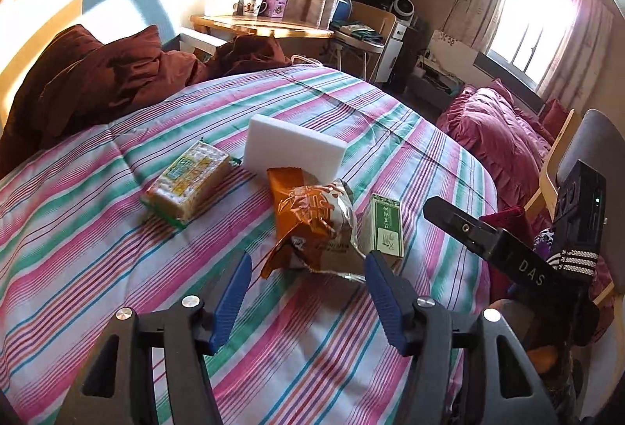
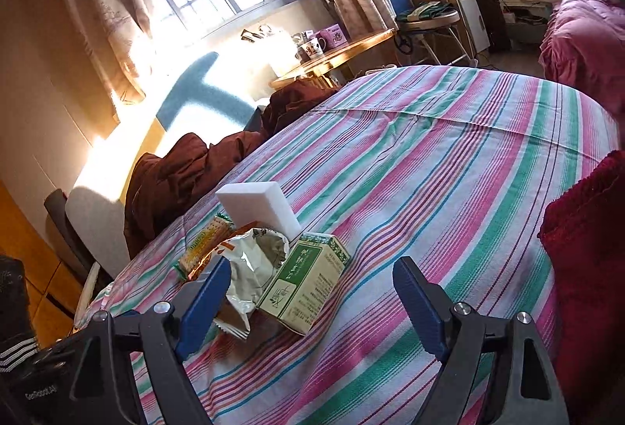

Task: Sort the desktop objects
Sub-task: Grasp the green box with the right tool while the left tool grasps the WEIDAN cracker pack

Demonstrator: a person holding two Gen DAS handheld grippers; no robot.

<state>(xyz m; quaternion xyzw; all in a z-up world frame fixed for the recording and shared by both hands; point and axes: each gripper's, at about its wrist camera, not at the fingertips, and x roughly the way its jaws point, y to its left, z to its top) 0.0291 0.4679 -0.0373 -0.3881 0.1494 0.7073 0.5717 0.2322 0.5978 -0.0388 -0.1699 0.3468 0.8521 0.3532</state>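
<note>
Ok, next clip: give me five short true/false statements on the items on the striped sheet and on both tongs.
1. The white foam block stands on edge. True.
2. The orange snack bag is sealed. False: its end is torn open, foil lining showing.
3. The left tongs grip the cracker pack. False: they are open, holding nothing.
4. The green-and-white carton lies beside the snack bag. True.
5. The right tongs are shut. False: they are wide open and empty.
</note>
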